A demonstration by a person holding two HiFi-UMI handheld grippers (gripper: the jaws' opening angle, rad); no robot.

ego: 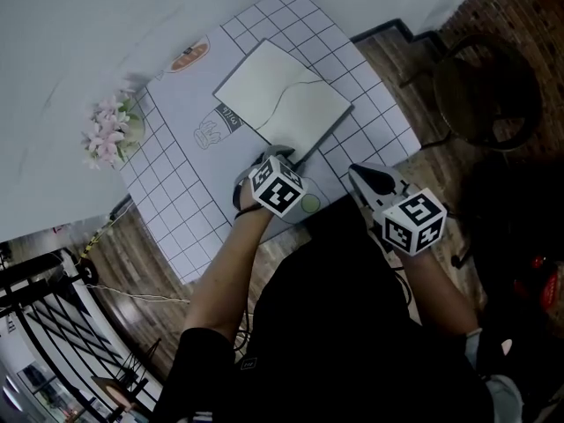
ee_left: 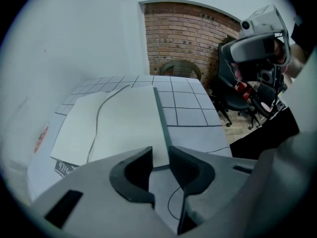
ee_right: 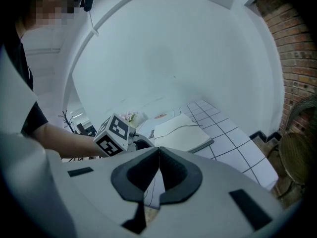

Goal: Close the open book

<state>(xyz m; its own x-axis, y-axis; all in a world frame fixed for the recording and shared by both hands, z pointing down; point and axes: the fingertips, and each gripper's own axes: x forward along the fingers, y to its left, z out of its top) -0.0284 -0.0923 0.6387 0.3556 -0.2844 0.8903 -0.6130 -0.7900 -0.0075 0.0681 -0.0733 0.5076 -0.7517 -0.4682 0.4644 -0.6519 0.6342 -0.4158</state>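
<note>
Two grippers: left gripper (ee_left: 160, 155) sits slightly parted at the near corner of the book (ego: 282, 100), probably lining up a grab, while right gripper (ee_right: 158, 152) waits nearby, shut and empty.

Pink flowers (ego: 107, 134) at the gridded table's (ego: 169, 203) edge, chair (ego: 486, 91) beyond.

Near corner of book (ego: 282, 104) hidden under left gripper (ego: 280, 155). The tablecloth print (ego: 214, 129) partly under book; its lettering too small to read.
</note>
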